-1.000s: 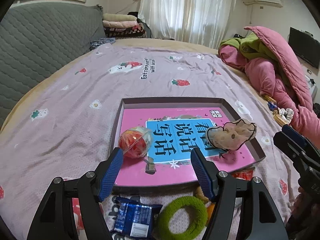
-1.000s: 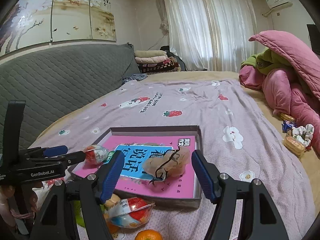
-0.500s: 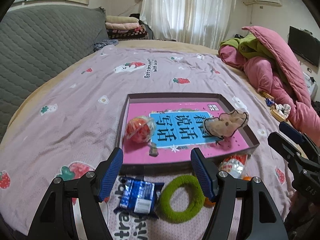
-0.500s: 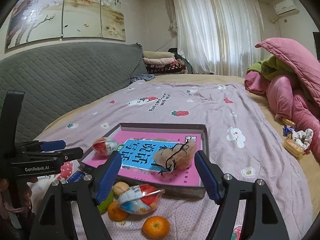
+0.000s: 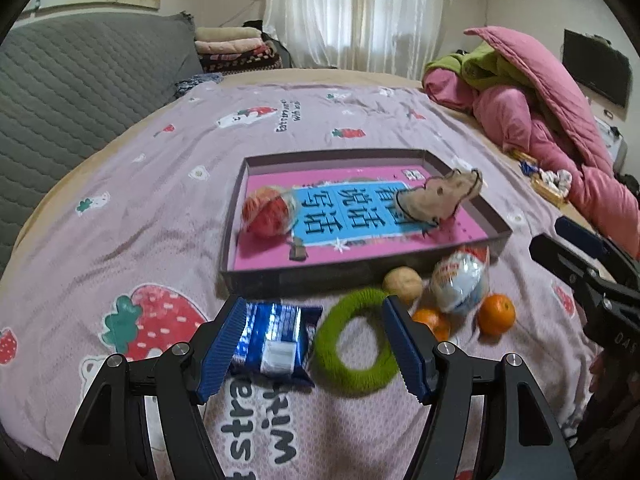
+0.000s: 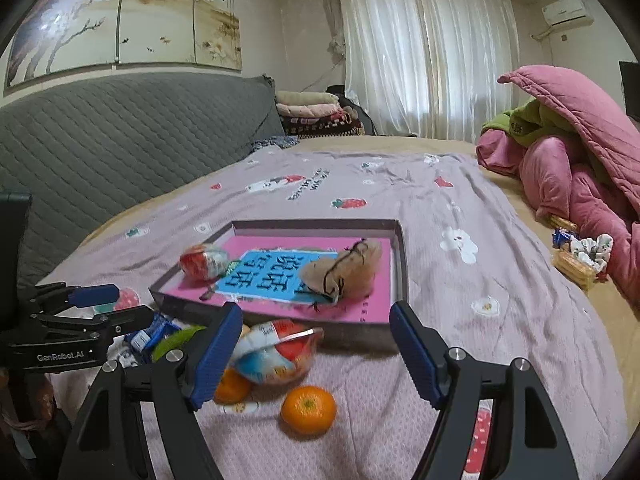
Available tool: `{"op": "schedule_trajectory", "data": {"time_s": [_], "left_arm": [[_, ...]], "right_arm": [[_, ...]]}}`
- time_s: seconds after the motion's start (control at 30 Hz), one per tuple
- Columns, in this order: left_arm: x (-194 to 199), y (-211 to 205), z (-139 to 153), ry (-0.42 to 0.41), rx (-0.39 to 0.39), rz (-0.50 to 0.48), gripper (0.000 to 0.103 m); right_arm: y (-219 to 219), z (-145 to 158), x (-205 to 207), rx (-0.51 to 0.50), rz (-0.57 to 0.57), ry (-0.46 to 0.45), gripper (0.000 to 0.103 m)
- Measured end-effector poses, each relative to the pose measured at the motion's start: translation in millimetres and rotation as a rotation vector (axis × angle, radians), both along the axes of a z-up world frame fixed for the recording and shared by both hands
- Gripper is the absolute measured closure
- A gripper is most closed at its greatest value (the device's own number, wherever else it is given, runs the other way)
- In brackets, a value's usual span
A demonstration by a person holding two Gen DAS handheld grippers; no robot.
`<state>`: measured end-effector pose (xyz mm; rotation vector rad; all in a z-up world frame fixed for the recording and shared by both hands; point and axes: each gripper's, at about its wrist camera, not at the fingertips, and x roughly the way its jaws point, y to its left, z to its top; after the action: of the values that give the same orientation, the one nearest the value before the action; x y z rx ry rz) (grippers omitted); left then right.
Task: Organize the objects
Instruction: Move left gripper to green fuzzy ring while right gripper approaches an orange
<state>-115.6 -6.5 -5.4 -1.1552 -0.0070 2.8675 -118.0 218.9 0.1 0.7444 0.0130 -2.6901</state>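
You've pulled both grippers back from the tray [image 5: 496, 236]; left gripper [image 5: 312, 344] and right gripper [image 6: 316, 354] fingers are spread, empty, over the bed's leftover snack packet [image 5: 272, 344], green ring [image 5: 352, 344] and oranges [image 6: 308, 410].

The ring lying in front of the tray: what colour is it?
Green; the ring shows best in the left wrist view.

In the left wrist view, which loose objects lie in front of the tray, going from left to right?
Blue foil snack packet → green fuzzy hair ring → round tan nut-like ball → clear-wrapped white and red toy egg → right-hand orange tangerine.
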Motion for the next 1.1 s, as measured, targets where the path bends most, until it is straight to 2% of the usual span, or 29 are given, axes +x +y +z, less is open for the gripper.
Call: {"op": "schedule_trajectory", "data": {"time_s": [0.4, 1.1], "left_arm": [[20, 19, -13, -0.003, -0.012, -0.087, 0.031], [16, 46, -39, -0.050, -0.055, -0.173, 0.032]], "right_arm": [[1, -11, 9, 0.028, -0.013, -0.033, 0.027], [-3, -42, 5, 0.105, -0.027, -0.154, 0.027]]}}
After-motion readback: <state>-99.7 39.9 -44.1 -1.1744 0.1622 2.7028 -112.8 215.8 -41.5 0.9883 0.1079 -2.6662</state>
